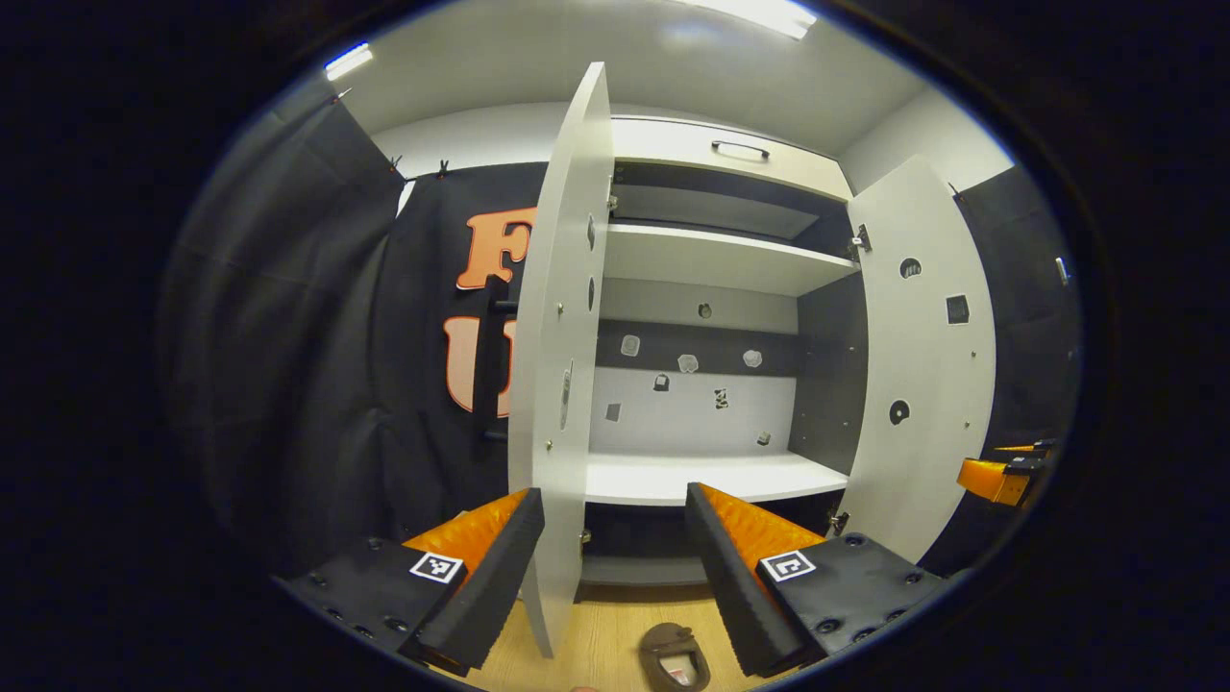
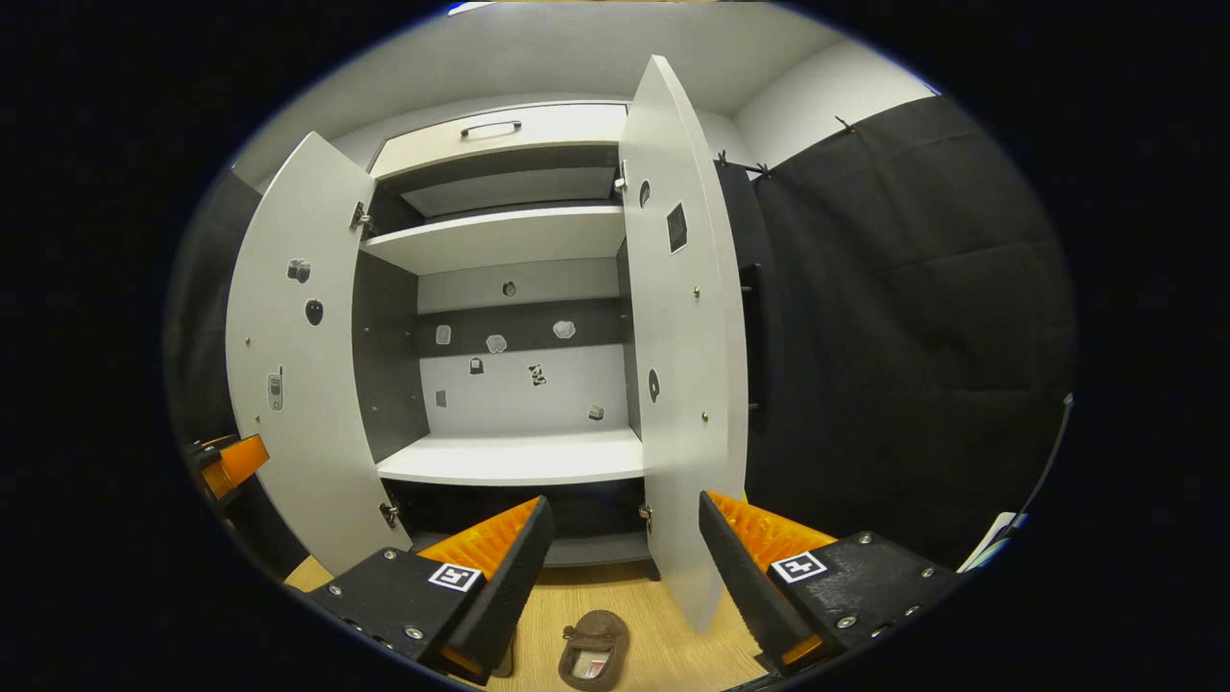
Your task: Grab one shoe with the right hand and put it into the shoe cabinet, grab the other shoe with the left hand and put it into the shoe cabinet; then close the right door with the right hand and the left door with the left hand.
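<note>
Wooden floor (image 1: 596, 634) shows under the left gripper (image 1: 615, 567), whose fingers are spread wide with nothing between them. One brown shoe (image 1: 675, 655) sits on the floor just below and ahead of its tips, with the shoe cabinet (image 1: 711, 259) straight ahead and its left door (image 1: 562, 365) edge-on, poking between the fingers. Over in the right gripper view, the right gripper (image 2: 625, 567) is released too, a shoe (image 2: 594, 650) low between its fingers, right door (image 2: 687, 365) close ahead. Risk looks like clipping a door edge while dipping for the shoe.
</note>
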Available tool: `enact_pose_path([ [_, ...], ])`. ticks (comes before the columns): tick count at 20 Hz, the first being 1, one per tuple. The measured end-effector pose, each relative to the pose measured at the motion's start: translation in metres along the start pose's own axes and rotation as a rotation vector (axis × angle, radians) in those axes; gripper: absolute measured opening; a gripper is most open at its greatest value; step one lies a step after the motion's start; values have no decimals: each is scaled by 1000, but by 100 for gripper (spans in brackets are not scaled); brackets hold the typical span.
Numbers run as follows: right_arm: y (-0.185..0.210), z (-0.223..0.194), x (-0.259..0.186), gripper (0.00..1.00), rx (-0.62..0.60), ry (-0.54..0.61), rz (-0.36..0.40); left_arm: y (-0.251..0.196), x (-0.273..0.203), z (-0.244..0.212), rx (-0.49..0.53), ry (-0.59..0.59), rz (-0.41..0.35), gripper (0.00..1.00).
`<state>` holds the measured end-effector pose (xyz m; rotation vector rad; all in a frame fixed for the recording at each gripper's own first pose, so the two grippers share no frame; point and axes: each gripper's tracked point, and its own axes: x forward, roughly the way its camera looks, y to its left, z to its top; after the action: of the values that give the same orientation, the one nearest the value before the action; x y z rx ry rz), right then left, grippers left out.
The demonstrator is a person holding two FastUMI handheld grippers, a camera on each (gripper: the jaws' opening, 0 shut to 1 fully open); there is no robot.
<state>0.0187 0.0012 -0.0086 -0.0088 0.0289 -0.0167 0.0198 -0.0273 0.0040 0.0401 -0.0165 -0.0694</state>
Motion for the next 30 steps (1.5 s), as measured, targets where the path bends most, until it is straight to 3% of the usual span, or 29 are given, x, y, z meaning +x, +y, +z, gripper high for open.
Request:
enact_pose_path([
  [6, 9, -59, 11, 94, -9, 114, 5, -1, 6, -8, 41, 14, 7, 96],
  [11, 20, -146, 17, 94, 43, 294, 25, -4, 5, -12, 19, 23, -9, 97],
  [20, 14, -310, 24, 94, 79, 632, -47, 12, -3, -11, 38, 36, 22, 96],
  [21, 12, -326, 24, 85, 65, 661, -54, 14, -4, -13, 47, 41, 28, 96],
  [22, 11, -339, 25, 94, 55, 687, -56, 16, -5, -14, 54, 46, 33, 96],
  [23, 13, -350, 26, 94, 45, 707, -55, 18, -7, -15, 58, 49, 38, 96],
  [25, 8, -372, 30, 89, 5, 739, -66, 23, -9, -18, 63, 56, 51, 96],
  [30, 5, -408, 47, 59, -42, 810, -83, 33, -13, -24, 57, 69, 76, 96],
])
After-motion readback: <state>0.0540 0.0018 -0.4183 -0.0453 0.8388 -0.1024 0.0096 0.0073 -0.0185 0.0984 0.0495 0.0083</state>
